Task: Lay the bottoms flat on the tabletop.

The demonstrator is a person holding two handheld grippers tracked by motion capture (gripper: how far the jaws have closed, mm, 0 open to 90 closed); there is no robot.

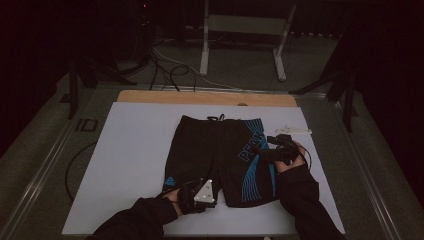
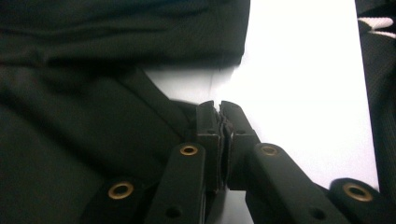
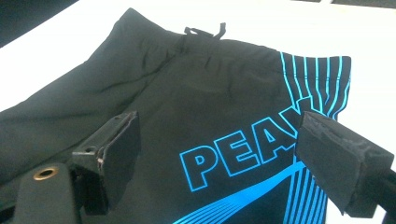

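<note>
Shorts (image 1: 220,155) lie flat on the white table (image 1: 130,165), waistband at the far end. Nearest, the left tool (image 1: 212,189) is pressed together, pinching the hem of one leg (blue logo beside it). Farther off, the right tool (image 1: 257,149) hovers spread above the "PEAK" lettering

High view sits above the near edge, looking forward and down over the whole white counter (image 1: 130,150). Left gripper view hugs the surface, tight on the black shorts (image 2: 84,140) hem. Right gripper view hovers close, tilted down. All three share those shorts and the white counter.
</note>
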